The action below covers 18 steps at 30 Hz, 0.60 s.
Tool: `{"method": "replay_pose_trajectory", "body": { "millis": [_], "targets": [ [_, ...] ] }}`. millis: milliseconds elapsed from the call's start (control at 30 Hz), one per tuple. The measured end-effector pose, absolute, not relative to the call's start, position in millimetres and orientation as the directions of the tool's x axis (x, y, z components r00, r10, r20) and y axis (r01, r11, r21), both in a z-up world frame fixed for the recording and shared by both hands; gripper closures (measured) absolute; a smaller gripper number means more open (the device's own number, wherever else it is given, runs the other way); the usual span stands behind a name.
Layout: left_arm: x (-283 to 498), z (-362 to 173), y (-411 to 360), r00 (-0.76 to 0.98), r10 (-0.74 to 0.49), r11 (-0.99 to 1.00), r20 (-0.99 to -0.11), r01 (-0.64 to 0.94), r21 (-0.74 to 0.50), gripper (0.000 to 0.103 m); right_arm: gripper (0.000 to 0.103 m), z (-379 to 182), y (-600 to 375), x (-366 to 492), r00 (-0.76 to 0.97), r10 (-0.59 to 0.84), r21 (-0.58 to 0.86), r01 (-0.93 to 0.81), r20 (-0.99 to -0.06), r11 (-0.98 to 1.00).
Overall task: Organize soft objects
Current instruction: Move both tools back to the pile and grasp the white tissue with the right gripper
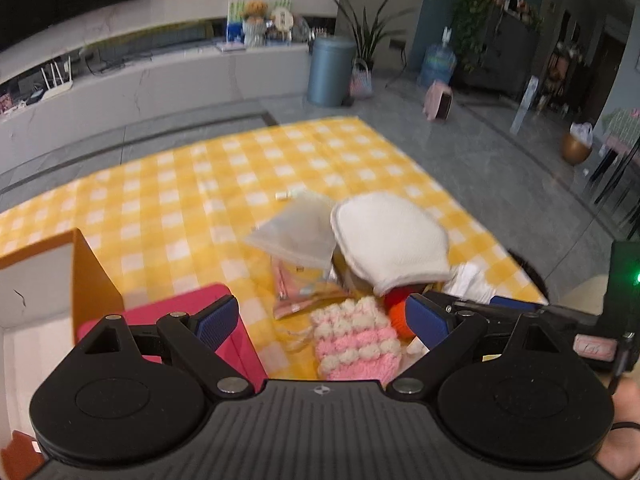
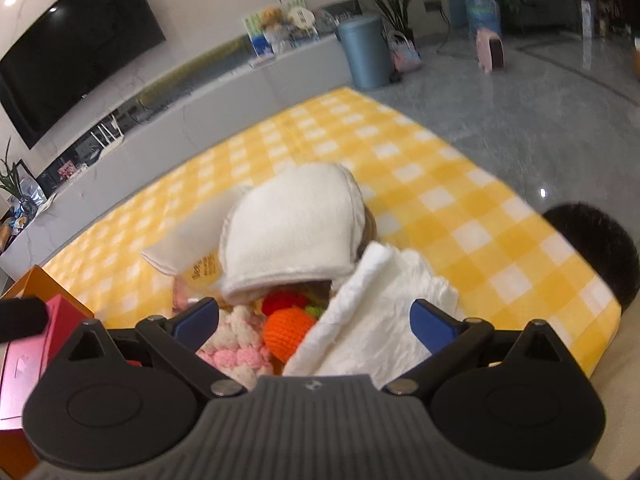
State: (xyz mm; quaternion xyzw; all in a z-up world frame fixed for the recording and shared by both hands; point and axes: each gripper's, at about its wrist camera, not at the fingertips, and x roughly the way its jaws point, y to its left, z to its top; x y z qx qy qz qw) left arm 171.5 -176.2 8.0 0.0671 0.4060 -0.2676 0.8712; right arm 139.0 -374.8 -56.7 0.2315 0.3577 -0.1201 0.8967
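A pile of soft things lies on the yellow checked cloth [image 1: 192, 200]. A white padded cloth [image 1: 390, 240] tops it, also in the right wrist view [image 2: 296, 232]. Below are a pink-and-white knitted piece [image 1: 352, 340] [image 2: 236, 354], an orange knitted ball [image 2: 290, 330] [image 1: 398, 314], a red knitted piece [image 2: 282, 300], a beige pouch [image 1: 298, 234] and a crumpled white cloth [image 2: 376, 320]. My left gripper [image 1: 322, 316] is open above the knitted piece, empty. My right gripper [image 2: 316, 324] is open over the orange ball and white cloth, empty.
An orange box [image 1: 90, 268] with a pink box [image 1: 224, 320] beside it stands at the left; both show in the right wrist view [image 2: 36, 344]. A small white object [image 1: 282, 196] lies on the cloth. A blue bin [image 1: 330, 70] and plant stand on the floor beyond.
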Motion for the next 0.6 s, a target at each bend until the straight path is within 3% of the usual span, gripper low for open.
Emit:
{"method": "replay_pose_trajectory", "body": {
  "millis": [300, 500, 600],
  "targets": [
    [153, 0, -189, 0.543, -0.355, 0.82, -0.761, 0.572, 0.026, 0.0, 0.004, -84, -400, 139, 0.576, -0.096, 0.329, 0.587, -0.812, 0.74],
    [147, 6, -190, 0.539, -0.362, 0.814, -0.76, 0.581, 0.025, 0.0, 0.033, -92, -405, 135, 0.57, -0.056, 0.378, 0.612, -0.82, 0.695],
    [146, 9, -193, 0.544, -0.354, 0.811, -0.761, 0.584, 0.04, 0.0, 0.058, -92, -407, 130, 0.604, -0.008, 0.438, 0.586, -0.797, 0.682]
  ]
}}
